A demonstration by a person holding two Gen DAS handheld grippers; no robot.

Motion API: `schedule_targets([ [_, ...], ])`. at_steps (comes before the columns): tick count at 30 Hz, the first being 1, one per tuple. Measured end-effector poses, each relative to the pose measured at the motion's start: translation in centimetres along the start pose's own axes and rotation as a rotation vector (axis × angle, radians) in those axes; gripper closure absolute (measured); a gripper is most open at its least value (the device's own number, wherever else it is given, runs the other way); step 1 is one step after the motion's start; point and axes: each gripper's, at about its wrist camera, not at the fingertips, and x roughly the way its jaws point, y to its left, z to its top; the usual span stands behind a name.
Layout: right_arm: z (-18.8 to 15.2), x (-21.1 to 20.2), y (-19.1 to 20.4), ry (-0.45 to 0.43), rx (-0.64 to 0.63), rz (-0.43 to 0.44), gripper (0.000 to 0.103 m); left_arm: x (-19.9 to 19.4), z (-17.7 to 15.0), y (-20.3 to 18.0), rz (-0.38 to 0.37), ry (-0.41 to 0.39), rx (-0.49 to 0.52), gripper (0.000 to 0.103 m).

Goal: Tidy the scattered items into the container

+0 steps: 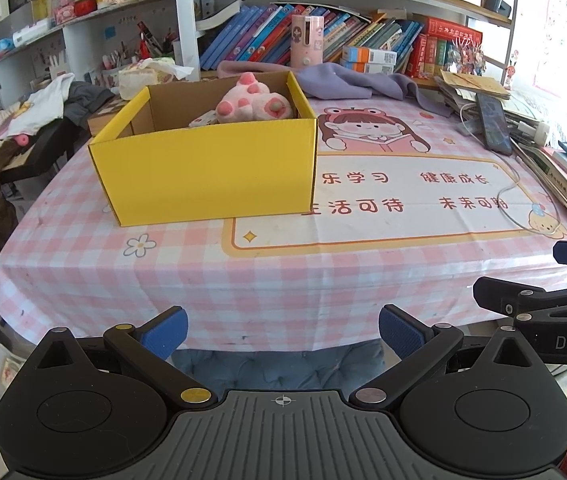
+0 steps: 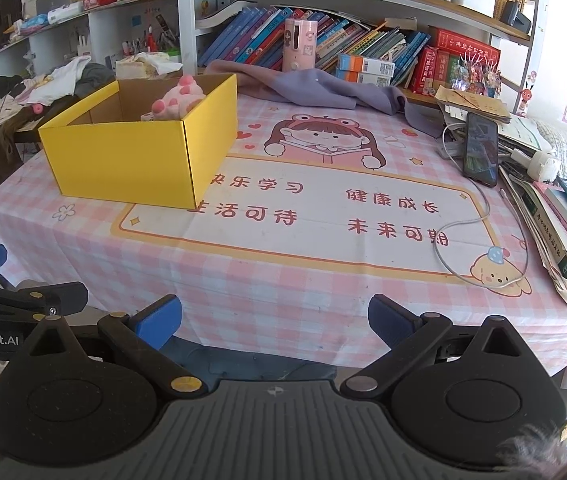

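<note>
A yellow cardboard box stands on the left part of the pink checked tablecloth. Inside it lie a pink plush toy and a small white packet. My left gripper hangs open off the table's near edge, nothing between its blue pads. My right gripper is open too, held beside it below the same edge. The right gripper's fingers show at the right of the left wrist view, and the left gripper's fingers at the left of the right wrist view.
A purple cloth lies at the table's back. A phone with a white cable and stacked books crowd the right side. Bookshelves rise behind. Clothes pile at the left.
</note>
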Motion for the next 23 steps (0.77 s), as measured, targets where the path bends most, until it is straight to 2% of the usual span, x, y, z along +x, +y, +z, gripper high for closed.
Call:
schedule_targets([
  [13, 0.0, 0.4, 0.7, 0.006, -0.01, 0.001, 0.002, 0.5, -0.1, 0.2, 0.007, 0.017, -0.01, 0.0],
  [23, 0.1, 0.5, 0.6, 0.008, -0.012, 0.001, 0.002, 1.1, 0.0, 0.5, -0.021, 0.031, -0.035, 0.0],
])
